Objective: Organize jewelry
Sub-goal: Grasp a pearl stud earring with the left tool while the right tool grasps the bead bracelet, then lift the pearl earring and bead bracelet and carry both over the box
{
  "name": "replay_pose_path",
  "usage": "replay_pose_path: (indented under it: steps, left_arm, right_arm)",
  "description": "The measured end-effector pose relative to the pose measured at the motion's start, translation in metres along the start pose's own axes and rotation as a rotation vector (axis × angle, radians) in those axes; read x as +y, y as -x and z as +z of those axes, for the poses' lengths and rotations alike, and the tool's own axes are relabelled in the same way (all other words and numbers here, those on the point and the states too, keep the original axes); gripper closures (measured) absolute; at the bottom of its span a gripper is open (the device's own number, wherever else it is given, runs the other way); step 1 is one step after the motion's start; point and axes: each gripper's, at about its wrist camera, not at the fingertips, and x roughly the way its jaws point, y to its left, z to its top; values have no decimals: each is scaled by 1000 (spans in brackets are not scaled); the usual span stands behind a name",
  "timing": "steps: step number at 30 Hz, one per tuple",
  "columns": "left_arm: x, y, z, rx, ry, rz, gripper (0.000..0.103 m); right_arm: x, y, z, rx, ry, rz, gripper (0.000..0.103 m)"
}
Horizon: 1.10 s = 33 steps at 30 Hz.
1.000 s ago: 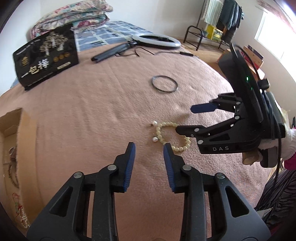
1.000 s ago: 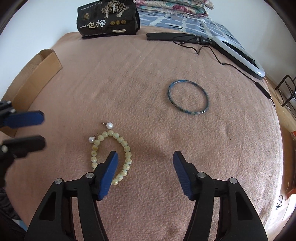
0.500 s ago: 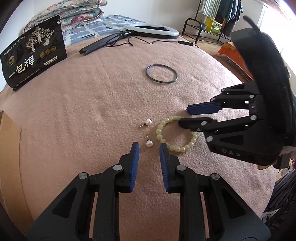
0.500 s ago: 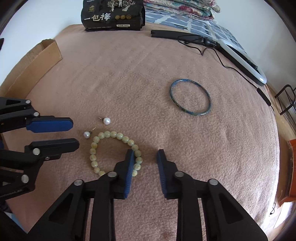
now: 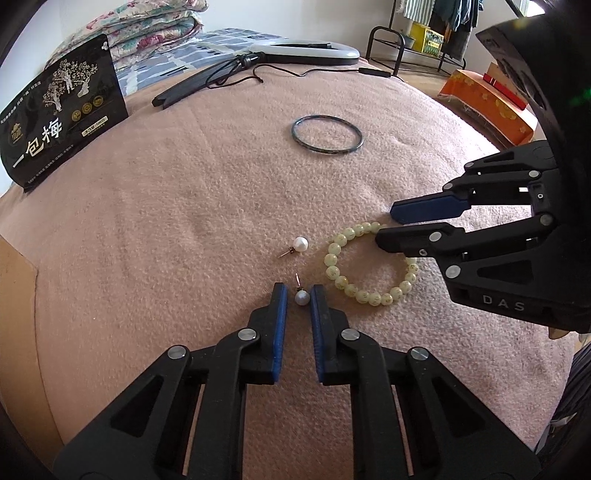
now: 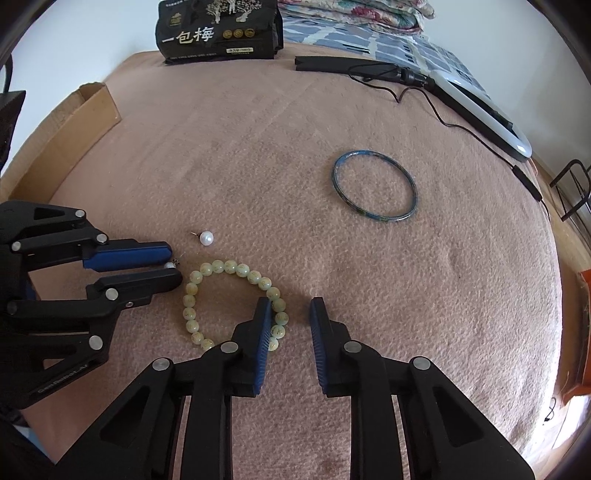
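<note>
On the pink blanket lie a pale green bead bracelet [image 5: 369,264] [image 6: 229,302], two pearl stud earrings and a dark blue bangle [image 5: 327,133] [image 6: 375,191]. My left gripper [image 5: 298,295] [image 6: 173,263] is low on the blanket with its pads around the nearer pearl earring [image 5: 301,297] [image 6: 170,264], a small gap showing on each side. The other pearl earring [image 5: 298,244] [image 6: 206,238] lies free just beyond. My right gripper [image 6: 291,312] [image 5: 386,227] is narrowly open with its left pad over the bracelet's right side.
A cardboard box [image 6: 62,140] sits at the blanket's left edge. A black snack bag [image 5: 59,107] [image 6: 218,29] stands at the back. A ring light with cable [image 5: 306,51] [image 6: 480,107] and folded quilts [image 5: 147,26] lie beyond.
My left gripper moved forward and narrowed around the nearer pearl earring. My right gripper narrowed from wide open and came down over the bracelet's right side.
</note>
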Motion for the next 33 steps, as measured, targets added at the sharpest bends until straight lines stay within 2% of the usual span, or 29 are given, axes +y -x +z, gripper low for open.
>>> replay_pose_path:
  steps: [5, 9, 23, 33]
  left_arm:
    - [3, -1, 0, -5, 9, -1, 96]
    - [4, 2, 0, -9, 9, 6, 96]
    - [15, 35, -1, -50, 41, 23, 96]
    - [19, 76, 0, -120, 48, 33, 97]
  right_arm:
    - [0, -1, 1, -2, -4, 6, 84]
    - [-2, 0, 1, -11, -10, 38, 95]
    - [0, 26, 4, -73, -40, 93, 97]
    - [2, 51, 5, -122, -38, 83, 97]
